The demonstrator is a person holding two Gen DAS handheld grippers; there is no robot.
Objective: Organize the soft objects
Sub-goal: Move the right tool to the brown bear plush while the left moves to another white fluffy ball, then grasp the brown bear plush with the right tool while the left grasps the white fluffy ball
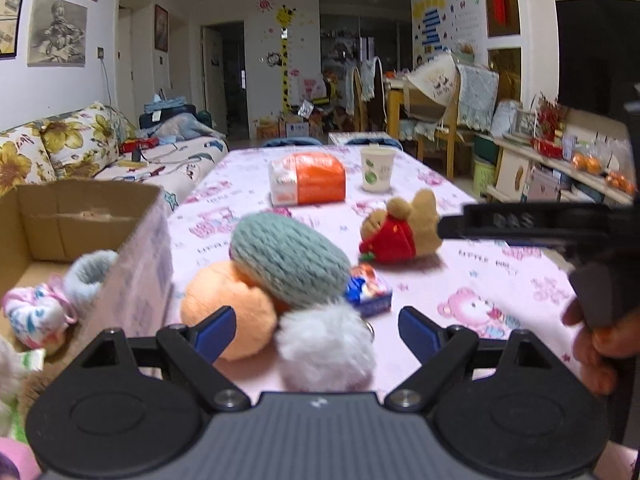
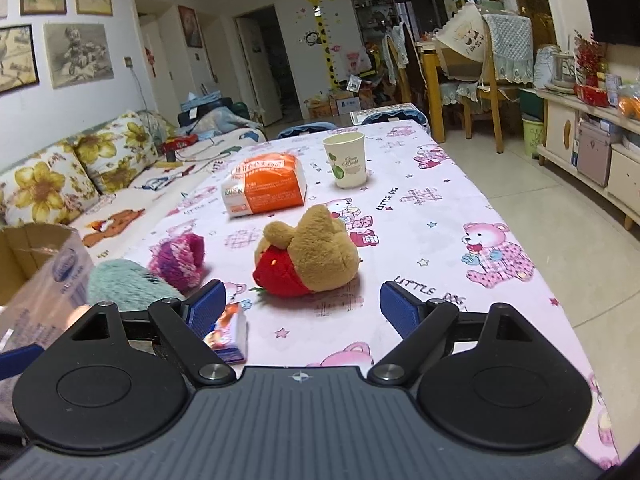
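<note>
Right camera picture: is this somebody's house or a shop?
Most likely a home's living room: a flowered sofa by the wall, a giraffe height chart for kids, and a dining chair behind the table.

Paper cup (image 2: 345, 159) beside orange tissue pack (image 2: 265, 189); sofa (image 2: 72, 176) left.

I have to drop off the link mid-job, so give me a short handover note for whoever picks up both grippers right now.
Left gripper: open, holding nothing, low over the white fluffy ball, with the orange plush and the green knitted piece just beyond.
Right gripper: open, empty, facing the brown bear in red.
Cardboard box stands at the table's left edge; a patterned cloth bundle and a pale blue knitted piece already lie inside.
Left to box: ball, orange plush, green piece, bear, pink knitted piece.
Tissue pack, paper cup and small printed box probably stay.
</note>
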